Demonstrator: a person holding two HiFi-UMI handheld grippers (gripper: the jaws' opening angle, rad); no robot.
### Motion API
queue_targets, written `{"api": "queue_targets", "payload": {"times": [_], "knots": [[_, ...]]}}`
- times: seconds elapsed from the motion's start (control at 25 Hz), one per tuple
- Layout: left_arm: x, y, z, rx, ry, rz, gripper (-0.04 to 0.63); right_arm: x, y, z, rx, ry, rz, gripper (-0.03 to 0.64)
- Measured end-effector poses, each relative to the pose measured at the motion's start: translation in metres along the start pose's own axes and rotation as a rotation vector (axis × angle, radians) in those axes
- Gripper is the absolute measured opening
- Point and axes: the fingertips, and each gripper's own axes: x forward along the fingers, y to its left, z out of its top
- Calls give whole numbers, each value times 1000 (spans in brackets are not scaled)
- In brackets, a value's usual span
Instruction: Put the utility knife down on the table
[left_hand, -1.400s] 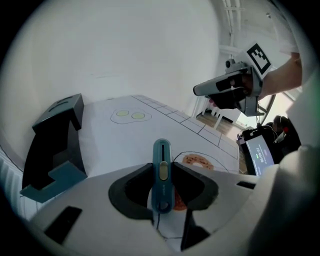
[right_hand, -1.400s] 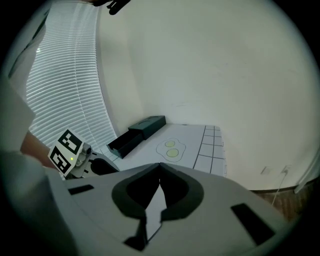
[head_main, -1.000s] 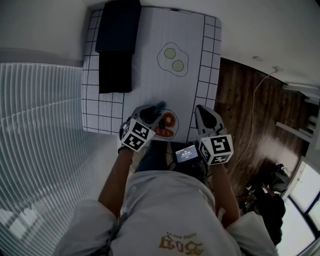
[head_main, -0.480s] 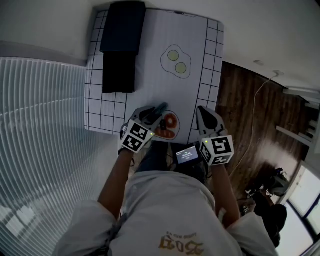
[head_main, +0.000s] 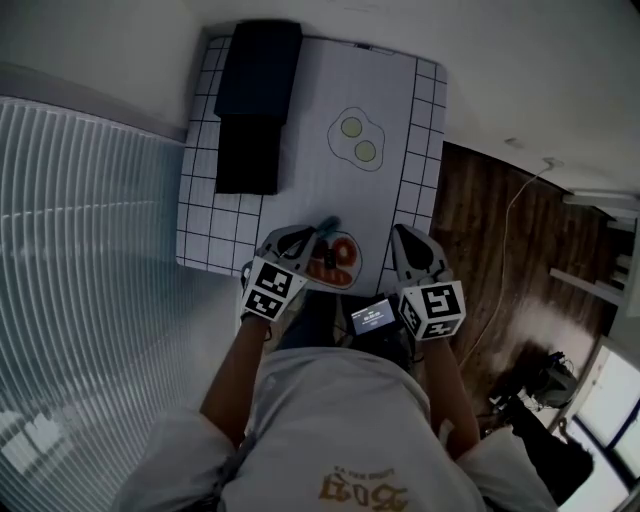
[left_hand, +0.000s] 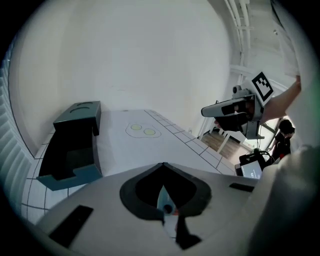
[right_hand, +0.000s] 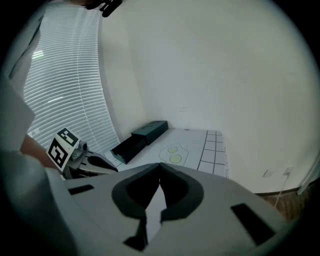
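Note:
The orange utility knife (head_main: 330, 262) lies on the white table mat (head_main: 320, 180) inside a drawn outline, near the front edge. My left gripper (head_main: 312, 236) hangs just left of and above it, shut. Its jaws have just been closing, their tips meet (left_hand: 163, 164) and nothing is held between them. Through the slot under the jaws a scrap of the orange knife (left_hand: 170, 210) shows below. My right gripper (head_main: 403, 234) hovers to the knife's right over the checked border, shut and empty, tips together (right_hand: 160, 176). It also shows from the side as the right gripper (left_hand: 220, 110).
A dark box with an open tray (head_main: 255, 90) stands at the back left of the mat. A fried-egg drawing (head_main: 357, 140) marks the middle. A small lit screen (head_main: 373, 315) sits at the person's waist. Wooden floor (head_main: 500, 250) lies right of the table.
The left gripper has drawn back from the knife and lifted a little, and its jaws have come together. The knife stays on the mat. The right gripper has barely moved.

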Motion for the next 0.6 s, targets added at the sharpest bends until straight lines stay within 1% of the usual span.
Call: {"api": "queue_targets", "payload": {"times": [0.08,0.12,0.24,0.28,0.32,0.36,0.44,0.6], "knots": [[-7,2,8,-32,-30,5,8,-1,4,7,7,-20,6,8],[-11,3,13,-64,-52,6,8,-2,5,10,12,-33,12,8],[-27,10,33,-188,-153,11,8,-4,12,22,7,-67,28,8],[-34,12,41,-212,-187,16,8,-5,14,25,1,-76,29,8],[-40,13,48,-219,-214,23,8,-6,15,29,-6,-83,29,8],[-45,14,55,-211,-231,32,8,-7,16,32,-15,-91,27,7],[-56,15,66,-170,-254,57,8,-10,19,41,-36,-113,24,8],[-79,23,85,-89,-318,139,8,-17,22,65,-66,-181,17,8]]}}
